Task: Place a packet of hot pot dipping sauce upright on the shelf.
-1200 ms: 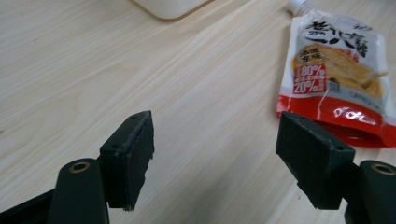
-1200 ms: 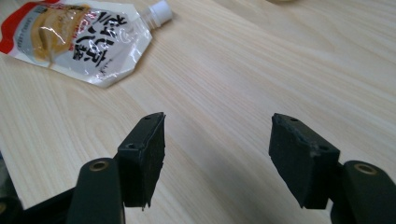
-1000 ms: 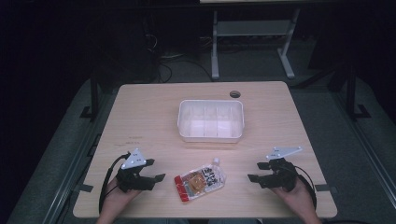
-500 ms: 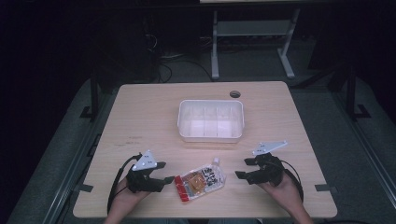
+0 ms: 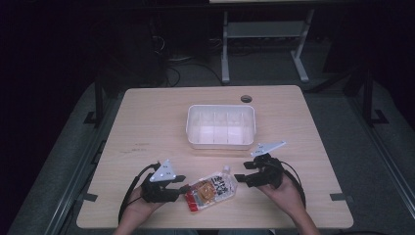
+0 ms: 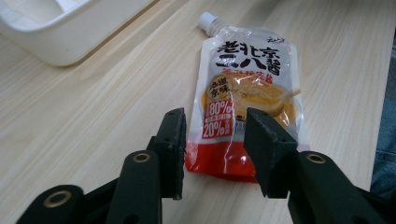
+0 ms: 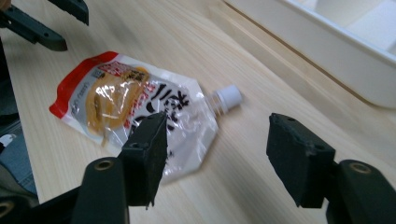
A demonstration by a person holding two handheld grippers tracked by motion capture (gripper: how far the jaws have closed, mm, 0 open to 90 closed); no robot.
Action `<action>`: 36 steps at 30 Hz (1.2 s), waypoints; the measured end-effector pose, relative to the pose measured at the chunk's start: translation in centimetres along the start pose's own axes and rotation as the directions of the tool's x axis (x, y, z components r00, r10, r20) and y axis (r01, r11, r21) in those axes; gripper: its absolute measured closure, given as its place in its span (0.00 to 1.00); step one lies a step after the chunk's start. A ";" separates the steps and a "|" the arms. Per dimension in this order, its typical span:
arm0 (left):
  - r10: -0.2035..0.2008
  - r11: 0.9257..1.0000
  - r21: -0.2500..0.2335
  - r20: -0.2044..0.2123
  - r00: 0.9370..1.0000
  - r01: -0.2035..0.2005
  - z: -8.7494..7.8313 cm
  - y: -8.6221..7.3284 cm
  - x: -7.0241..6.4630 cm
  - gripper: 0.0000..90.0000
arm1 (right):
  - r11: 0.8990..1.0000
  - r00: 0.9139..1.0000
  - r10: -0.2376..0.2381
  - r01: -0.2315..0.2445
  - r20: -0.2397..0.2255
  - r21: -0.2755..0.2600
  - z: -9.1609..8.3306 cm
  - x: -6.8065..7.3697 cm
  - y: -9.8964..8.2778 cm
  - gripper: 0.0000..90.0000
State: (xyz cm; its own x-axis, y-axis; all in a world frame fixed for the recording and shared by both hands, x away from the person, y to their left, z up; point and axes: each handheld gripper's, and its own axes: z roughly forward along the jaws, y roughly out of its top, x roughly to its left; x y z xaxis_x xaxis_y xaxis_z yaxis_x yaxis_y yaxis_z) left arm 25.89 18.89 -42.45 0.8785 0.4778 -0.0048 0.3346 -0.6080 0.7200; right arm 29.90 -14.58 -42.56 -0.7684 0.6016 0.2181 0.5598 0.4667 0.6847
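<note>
I see a sauce pouch [image 5: 211, 189] lying flat on the wooden table [image 5: 147, 127], near the front edge, between my two grippers. Its white cap [image 5: 226, 169] points toward the white tray [image 5: 221, 143], which stands apart from it at the table's centre. The pouch's red bottom edge faces the person's side.

Left gripper [image 5: 180, 184]: in the left gripper view its jaws stand to either side of the pouch's red bottom end [image 6: 219, 158], with a gap showing between each pad and the pouch. The jaws have just been closing, with the pouch's end between them, but they are not yet pressing on it. I record them as apart.

Right gripper [image 5: 241, 175]: positioned just beside the cap end of the pouch, jaws wide apart and holding nothing. They have just narrowed slightly. In the right gripper view the pouch [image 7: 135, 105] lies ahead of and partly behind one jaw, the cap [image 7: 229, 98] in the gap between them, untouched.
</note>
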 end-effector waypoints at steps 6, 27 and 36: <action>0.022 0.999 0.035 0.020 1.000 -0.023 1.0 1.2 -0.1 0.76 | 1.000 1.000 0.002 -0.001 -0.018 0.024 1.4 0.4 1.6 0.48; 0.016 0.991 0.130 0.062 0.998 -0.024 3.4 0.0 -0.5 0.84 | 0.988 0.994 0.095 -0.088 -0.047 0.130 3.4 -0.7 -0.2 0.57; 0.014 0.989 0.144 0.064 0.998 -0.023 3.6 -0.1 -0.5 0.85 | 0.984 0.992 0.102 -0.091 -0.071 0.151 4.1 -0.7 -0.5 0.57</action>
State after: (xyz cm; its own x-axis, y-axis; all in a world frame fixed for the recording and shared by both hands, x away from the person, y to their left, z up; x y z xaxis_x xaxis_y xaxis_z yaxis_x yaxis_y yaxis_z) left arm 26.64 16.43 -45.03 0.9033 0.4273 -0.0394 0.3597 -0.7040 0.6123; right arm 31.39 -12.57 -45.88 -0.7271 0.5987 0.3360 0.6677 0.5028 0.5490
